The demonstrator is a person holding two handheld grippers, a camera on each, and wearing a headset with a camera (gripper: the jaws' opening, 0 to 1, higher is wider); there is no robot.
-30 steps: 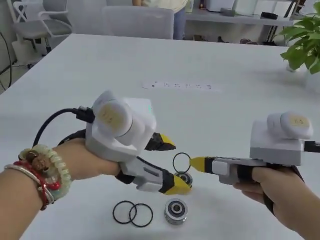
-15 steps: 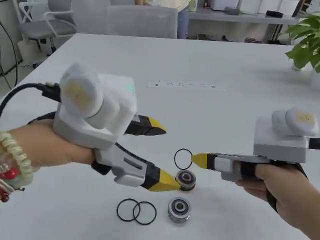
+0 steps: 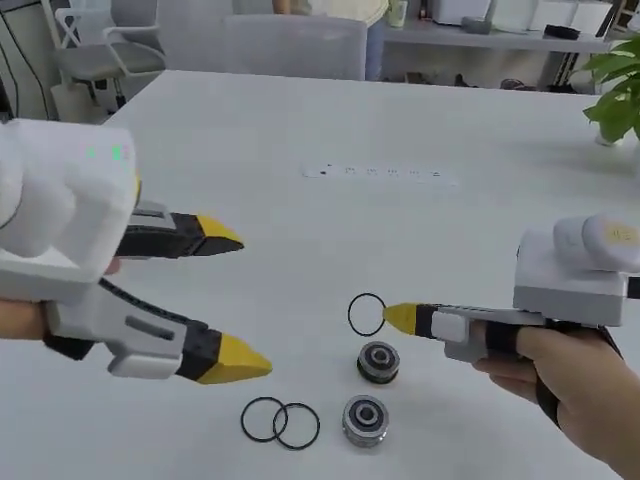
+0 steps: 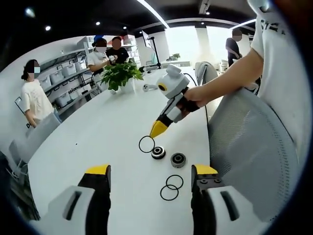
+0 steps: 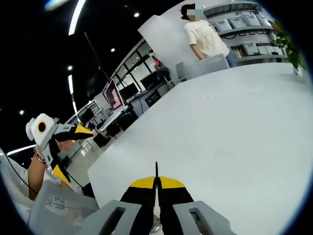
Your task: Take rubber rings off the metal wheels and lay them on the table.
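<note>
My right gripper [image 3: 398, 318] is shut on a black rubber ring [image 3: 367, 314], holding it upright just above the white table [image 3: 420, 230]. The ring shows edge-on as a thin line [image 5: 156, 169] above the closed yellow tips [image 5: 156, 182]. Two metal wheels [image 3: 379, 361] [image 3: 366, 420] stand on the table just below it. Two loose rings [image 3: 263, 419] [image 3: 297, 426] lie overlapping to their left. My left gripper [image 3: 232, 298] is open and holds nothing, well left of the wheels. From the left gripper [image 4: 151, 171] I see the held ring [image 4: 146, 144], the wheels [image 4: 158, 152] [image 4: 178, 159] and the lying rings [image 4: 169, 192].
A potted plant [image 3: 620, 90] stands at the far right edge of the table. Grey chairs [image 3: 290, 45] line the far side. A faint row of marks [image 3: 380, 172] lies mid-table. People [image 4: 33, 98] stand around the room.
My left gripper has pulled away to the left from the wheel it was at and stays open. The right gripper still holds the ring in about the same spot.
</note>
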